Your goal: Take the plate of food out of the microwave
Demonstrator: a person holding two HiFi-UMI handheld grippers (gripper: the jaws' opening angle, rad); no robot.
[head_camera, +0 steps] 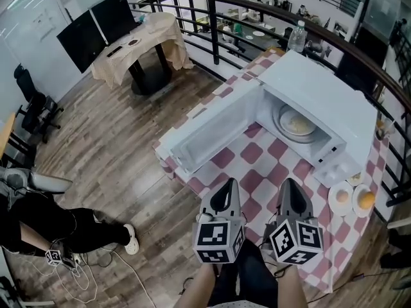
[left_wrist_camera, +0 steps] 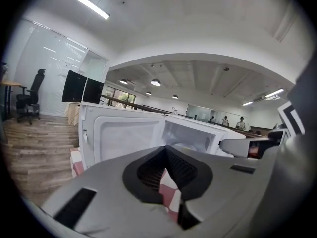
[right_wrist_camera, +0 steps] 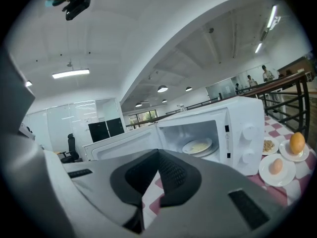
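Observation:
The white microwave point(head_camera: 321, 88) stands on the red-checked table point(head_camera: 257, 172) with its door point(head_camera: 212, 130) swung wide open to the left. Inside, on the turntable, rests the plate of food point(head_camera: 297, 122), pale and round; the right gripper view shows the plate point(right_wrist_camera: 197, 146) too. Both grippers hover over the table's near edge, short of the microwave. My left gripper point(head_camera: 227, 186) is shut and holds nothing, pointing at the open door point(left_wrist_camera: 124, 133). Beside it, my right gripper point(head_camera: 289, 186) is shut and holds nothing, aimed toward the oven cavity.
Two small plates, one with an egg point(head_camera: 341, 197) and one with an orange point(head_camera: 366, 199), sit right of the microwave. A water bottle point(head_camera: 296, 37) stands behind it. A black railing point(head_camera: 212, 40) curves round the back. A person's legs point(head_camera: 64, 226) rest on the floor at left.

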